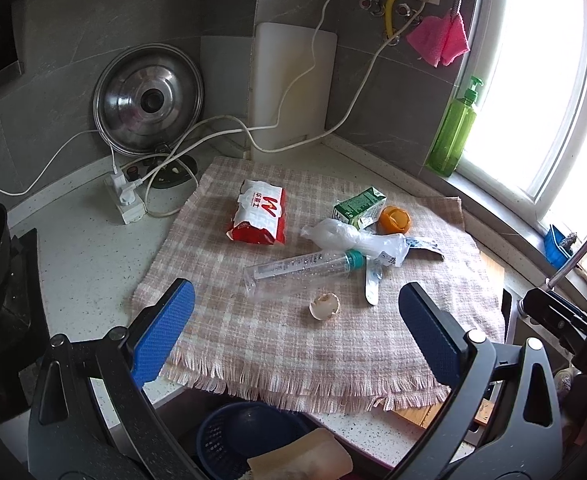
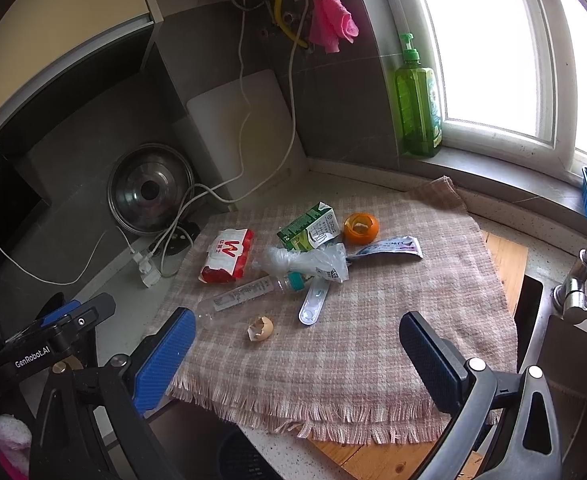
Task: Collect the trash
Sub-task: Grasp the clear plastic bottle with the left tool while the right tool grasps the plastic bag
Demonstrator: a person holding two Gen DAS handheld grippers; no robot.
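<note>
GenRobot.AI lettering marks the left gripper (image 2: 73,320); both it and right gripper (image 2: 297,344) gape empty

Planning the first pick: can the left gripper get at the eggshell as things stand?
Probably yes: the left gripper is open, and the eggshell lies alone on the cloth between its fingers' line, nothing covering it.

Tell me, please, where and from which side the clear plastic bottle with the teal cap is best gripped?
Grip the clear plastic bottle across its bare mid-body, coming down from above with the open left claw. It lies flat on the checked cloth, and its teal cap end is crowded by the crumpled plastic bag, so the middle looks freest.
</note>
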